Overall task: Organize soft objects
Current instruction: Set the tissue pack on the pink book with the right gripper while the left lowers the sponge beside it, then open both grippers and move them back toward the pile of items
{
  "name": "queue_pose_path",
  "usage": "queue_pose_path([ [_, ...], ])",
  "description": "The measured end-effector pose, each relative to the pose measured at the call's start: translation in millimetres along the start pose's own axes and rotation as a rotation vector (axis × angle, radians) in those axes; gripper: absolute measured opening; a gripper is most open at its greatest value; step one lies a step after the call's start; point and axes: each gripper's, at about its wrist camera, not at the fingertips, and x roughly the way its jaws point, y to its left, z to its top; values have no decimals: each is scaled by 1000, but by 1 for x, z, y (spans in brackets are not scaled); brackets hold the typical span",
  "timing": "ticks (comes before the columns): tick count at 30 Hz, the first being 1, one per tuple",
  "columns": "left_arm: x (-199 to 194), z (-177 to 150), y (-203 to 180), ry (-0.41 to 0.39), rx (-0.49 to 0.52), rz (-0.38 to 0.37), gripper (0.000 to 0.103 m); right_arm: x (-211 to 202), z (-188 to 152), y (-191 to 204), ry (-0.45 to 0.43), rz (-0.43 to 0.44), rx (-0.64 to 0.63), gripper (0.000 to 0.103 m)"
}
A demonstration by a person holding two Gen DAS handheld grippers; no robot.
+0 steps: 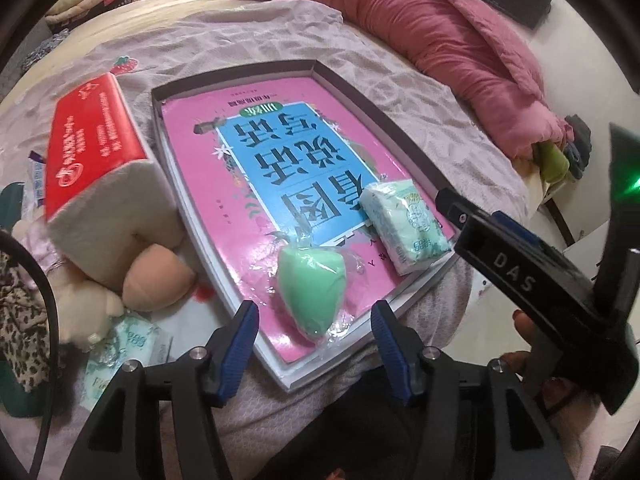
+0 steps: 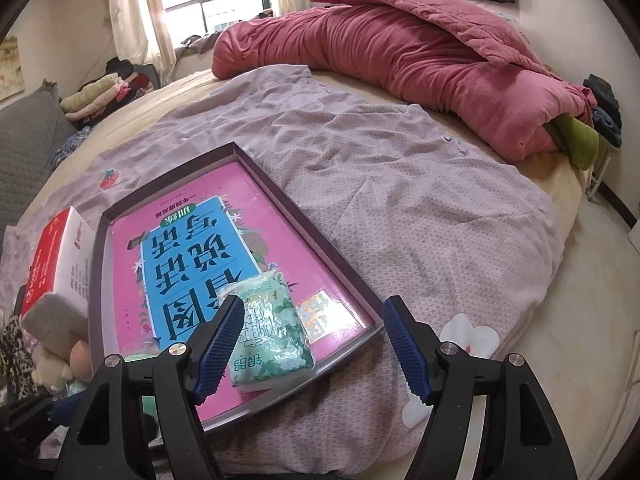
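A shallow box tray [image 1: 416, 160] [image 2: 320, 236] lies on the bed with a pink and blue book cover inside. In it lie a green wrapped sponge [image 1: 310, 294] and a green tissue pack [image 1: 404, 226] [image 2: 272, 336]. My left gripper [image 1: 314, 344] is open and empty just in front of the sponge. My right gripper [image 2: 314, 346] is open and empty over the tissue pack; it also shows in the left wrist view [image 1: 520, 264]. Left of the tray lie a red tissue pack [image 1: 100, 176] [image 2: 56, 272], a peach sponge [image 1: 158, 276], a plush toy [image 1: 86, 304] and another green tissue pack [image 1: 124, 356].
A rolled pink quilt [image 2: 400, 56] lies across the far side of the bed. A wrinkled lilac sheet [image 2: 420, 184] covers the mattress. Folded clothes [image 2: 108, 92] are stacked at the far left. Leopard fabric [image 1: 20, 320] lies at the near left.
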Motion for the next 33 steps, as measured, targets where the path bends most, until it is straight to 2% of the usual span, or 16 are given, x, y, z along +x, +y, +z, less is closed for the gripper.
queue_pose_path([
  [8,-25,-3,7,-46,-21,-31,60,-5,1,1,-25,-16,-5,74],
  [19,-64,-7,9,-138,0,73,61,-38,0,1,-163,-46,2,74],
  [22,-75,-10,12,-155,0,94,61,-47,-1,0,-185,-22,22,74],
  [25,-82,-14,16,-167,-10,132,61,-55,-2,4,-193,2,26,74],
  [33,-97,-23,27,-175,-37,137,61,-73,-10,29,-207,36,-33,74],
])
